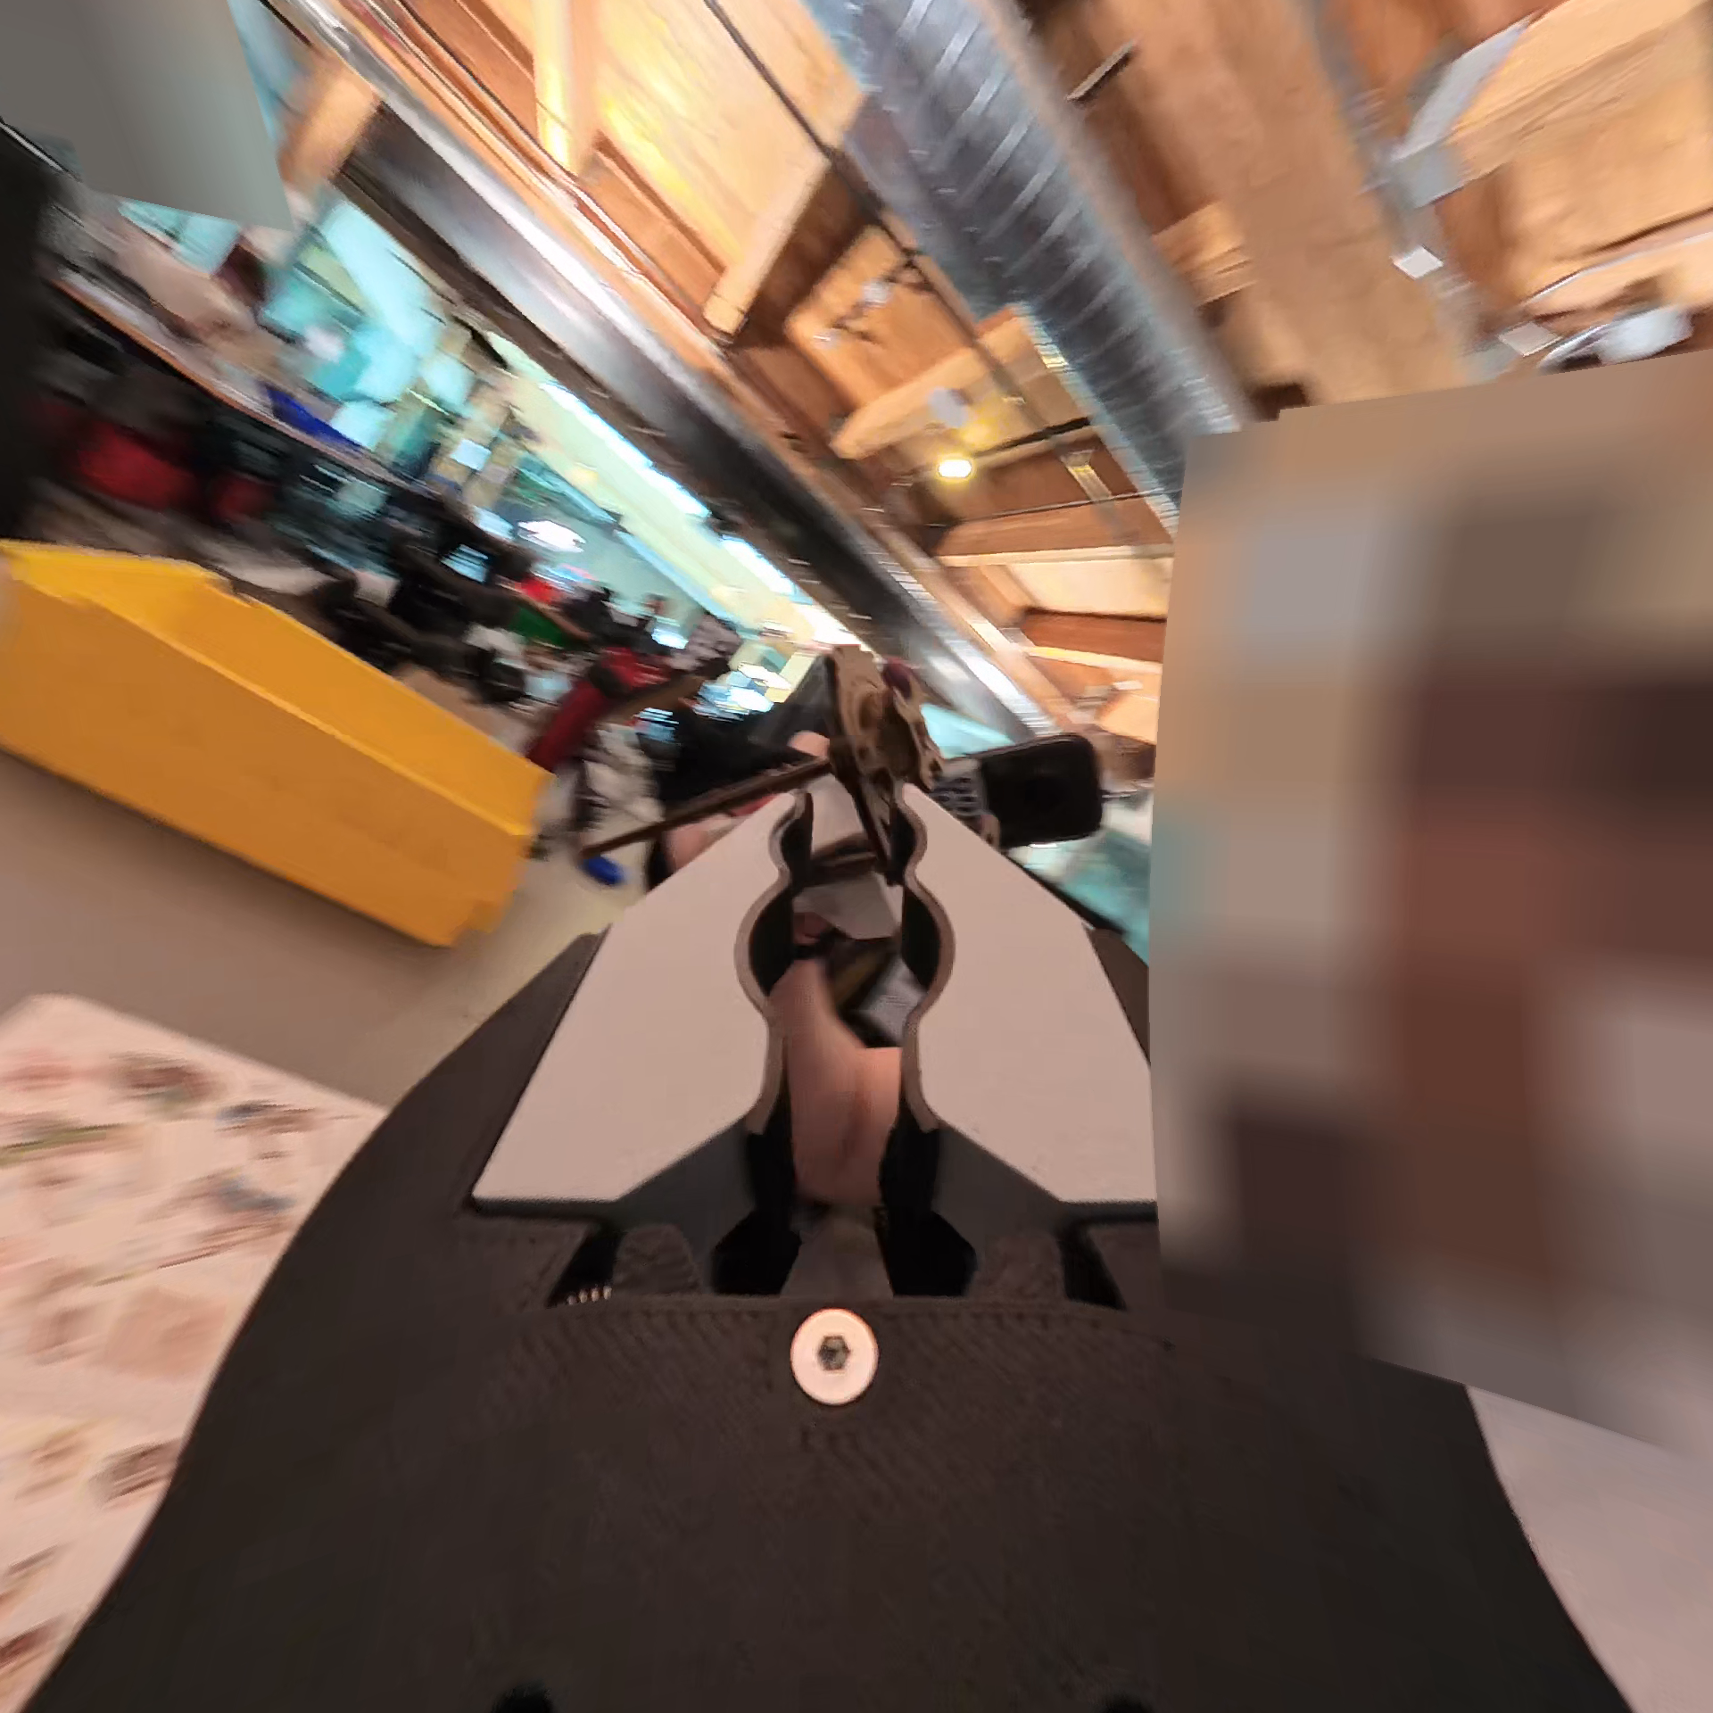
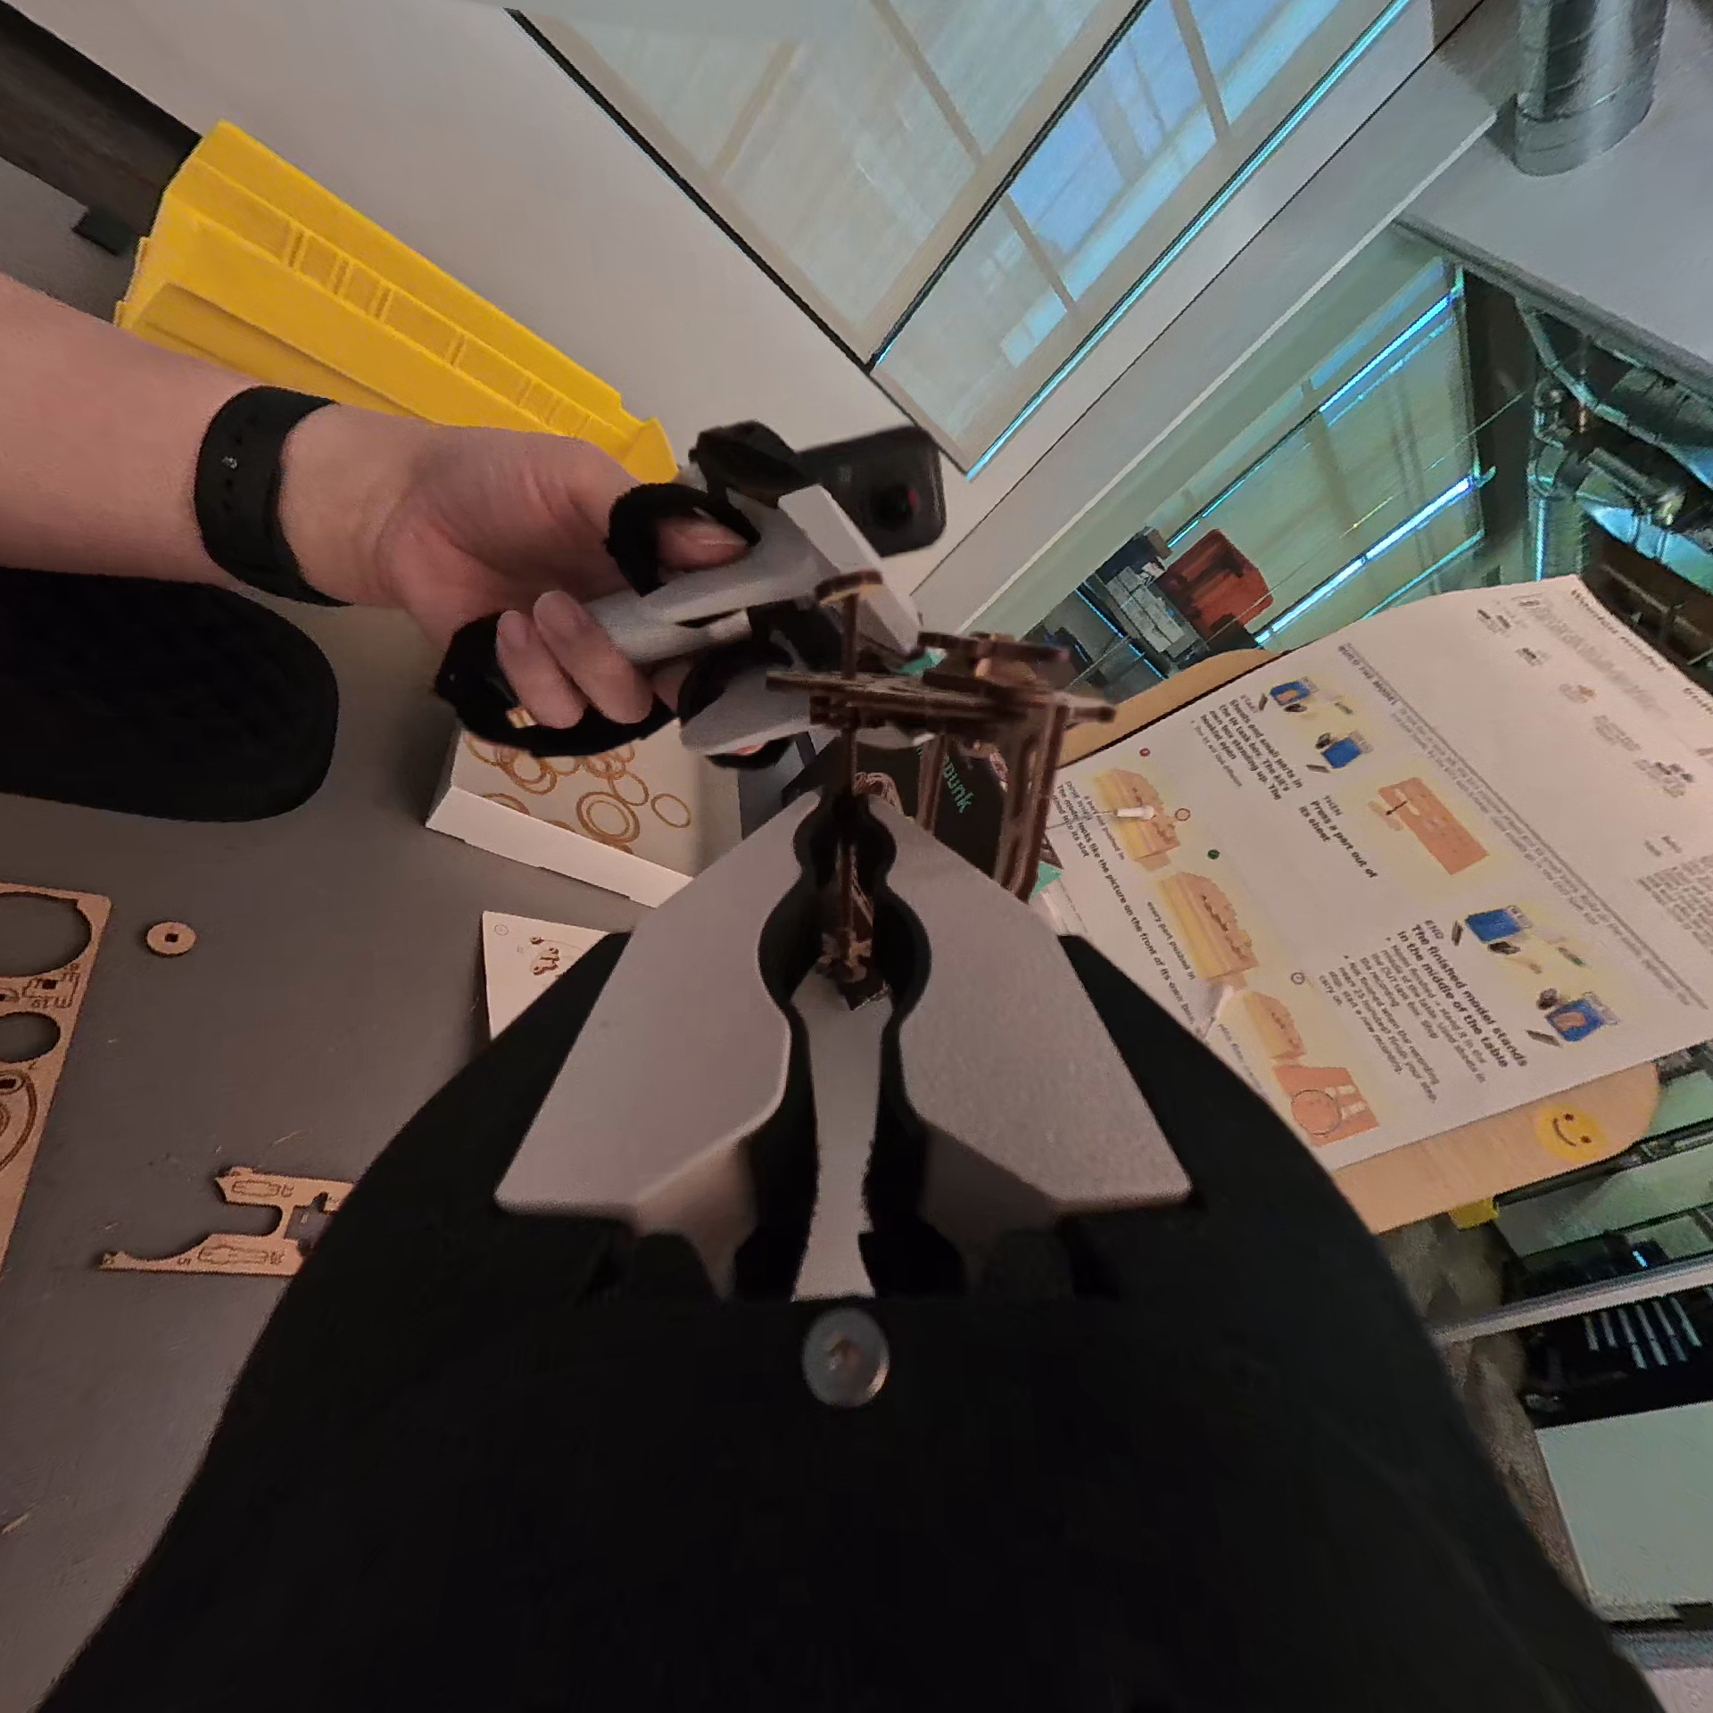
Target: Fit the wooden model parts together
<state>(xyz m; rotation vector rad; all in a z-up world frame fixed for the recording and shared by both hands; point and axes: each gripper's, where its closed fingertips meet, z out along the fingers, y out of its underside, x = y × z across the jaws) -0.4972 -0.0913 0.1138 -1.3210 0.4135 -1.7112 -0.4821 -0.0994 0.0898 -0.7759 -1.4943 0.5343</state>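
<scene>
A dark wooden model (image 2: 927, 691) of slotted plates and rods is held in the air between both grippers. My right gripper (image 2: 845, 820) is shut on a thin upright part of it from below. My left gripper (image 2: 853, 667), held by a hand (image 2: 463, 528), comes in from the left and clamps the model's left side. In the left wrist view my left gripper (image 1: 857, 808) is shut on the model (image 1: 871, 732), with a rod sticking out to the left. The right gripper's camera (image 1: 1043, 788) shows just behind it.
A yellow bin (image 2: 371, 297) stands at the back left of the grey table (image 2: 278, 1066). A cut-out wooden sheet (image 2: 37, 1020), a small washer (image 2: 170, 936) and a loose flat part (image 2: 232, 1233) lie at the left. A white box (image 2: 575, 825) and an instruction sheet (image 2: 1390, 881) lie beyond.
</scene>
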